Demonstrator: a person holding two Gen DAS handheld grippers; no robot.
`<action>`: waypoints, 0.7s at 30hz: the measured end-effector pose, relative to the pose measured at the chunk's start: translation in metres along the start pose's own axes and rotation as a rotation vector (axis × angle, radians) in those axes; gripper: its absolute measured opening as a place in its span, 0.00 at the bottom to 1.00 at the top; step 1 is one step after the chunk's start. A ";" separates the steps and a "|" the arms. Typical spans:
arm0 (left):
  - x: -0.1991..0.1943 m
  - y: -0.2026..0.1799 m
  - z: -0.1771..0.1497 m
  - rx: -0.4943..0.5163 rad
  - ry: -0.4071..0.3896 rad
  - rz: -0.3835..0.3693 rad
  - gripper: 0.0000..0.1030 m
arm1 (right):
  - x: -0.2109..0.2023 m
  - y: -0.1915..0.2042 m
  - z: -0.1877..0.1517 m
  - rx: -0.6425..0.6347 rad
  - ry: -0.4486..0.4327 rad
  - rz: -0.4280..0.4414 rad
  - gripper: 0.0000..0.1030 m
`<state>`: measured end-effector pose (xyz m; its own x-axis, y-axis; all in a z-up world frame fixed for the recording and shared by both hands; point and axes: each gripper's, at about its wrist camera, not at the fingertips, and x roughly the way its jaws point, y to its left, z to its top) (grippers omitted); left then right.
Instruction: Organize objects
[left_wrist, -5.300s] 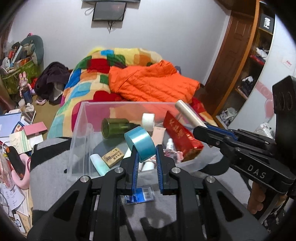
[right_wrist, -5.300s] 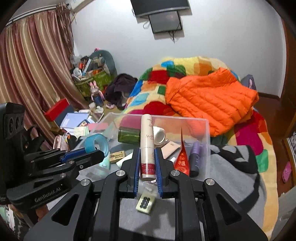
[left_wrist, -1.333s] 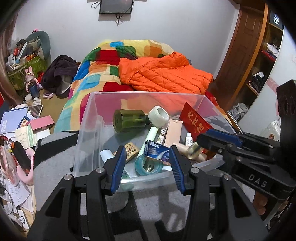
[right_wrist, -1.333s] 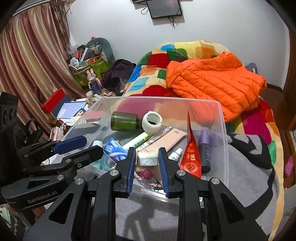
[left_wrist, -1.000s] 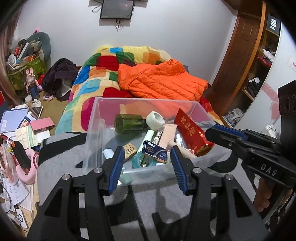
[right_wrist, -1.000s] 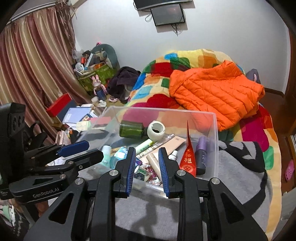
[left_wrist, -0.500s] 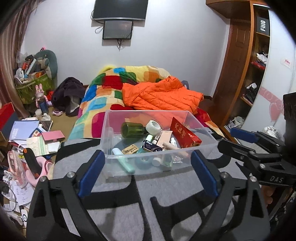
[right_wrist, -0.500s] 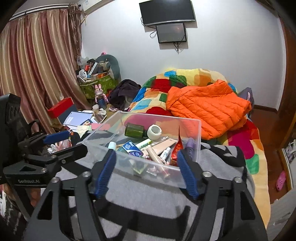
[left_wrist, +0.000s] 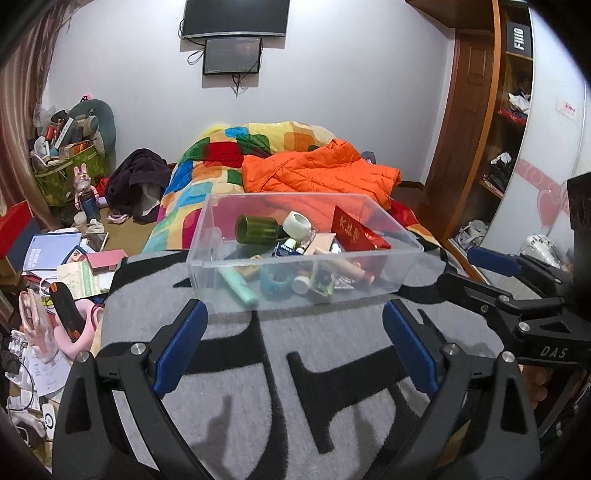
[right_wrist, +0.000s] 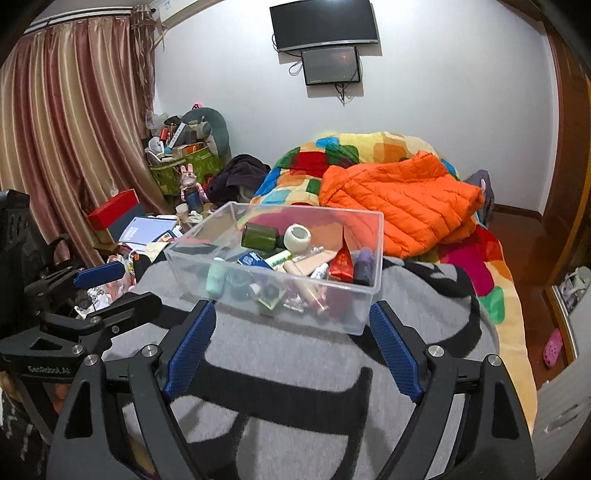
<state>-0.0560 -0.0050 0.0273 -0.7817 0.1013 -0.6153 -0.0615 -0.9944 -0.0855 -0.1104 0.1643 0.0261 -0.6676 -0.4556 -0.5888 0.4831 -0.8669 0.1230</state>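
A clear plastic bin (left_wrist: 199, 240) (right_wrist: 375, 254) stands on a grey and black blanket (left_wrist: 295, 387) (right_wrist: 295, 369). It holds several small items: a green jar (left_wrist: 256, 229) (right_wrist: 259, 236), a white tape roll (left_wrist: 297, 223) (right_wrist: 297, 236), a blue tape roll (left_wrist: 277, 282), a red packet (left_wrist: 354, 234) (right_wrist: 341, 264), tubes and small boxes. My left gripper (left_wrist: 295, 325) is wide open and empty, back from the bin's near wall. My right gripper (right_wrist: 291, 321) is also wide open and empty, in front of the bin.
Behind the bin lies a bed with a patchwork quilt (left_wrist: 221, 155) and an orange jacket (left_wrist: 317, 173) (right_wrist: 399, 195). Books, boxes and clutter cover the floor at left (left_wrist: 48, 258) (right_wrist: 140, 229). A wooden shelf unit (left_wrist: 491, 129) stands at right.
Both grippers let go of their items into the bin, opened wide and drew back and up from it. The bin now looks smaller and farther.
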 end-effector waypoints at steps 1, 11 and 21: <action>0.000 -0.002 -0.002 0.002 0.003 0.001 0.94 | 0.001 0.000 -0.001 0.001 0.002 -0.004 0.81; 0.002 -0.004 -0.003 0.000 0.008 -0.008 0.94 | 0.003 -0.003 -0.003 0.023 0.010 -0.004 0.81; 0.005 -0.006 0.000 -0.001 0.008 -0.007 0.94 | 0.004 -0.003 -0.003 0.022 0.012 -0.002 0.81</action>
<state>-0.0590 0.0016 0.0247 -0.7763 0.1080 -0.6211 -0.0658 -0.9937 -0.0905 -0.1128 0.1659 0.0208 -0.6614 -0.4519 -0.5986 0.4696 -0.8719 0.1393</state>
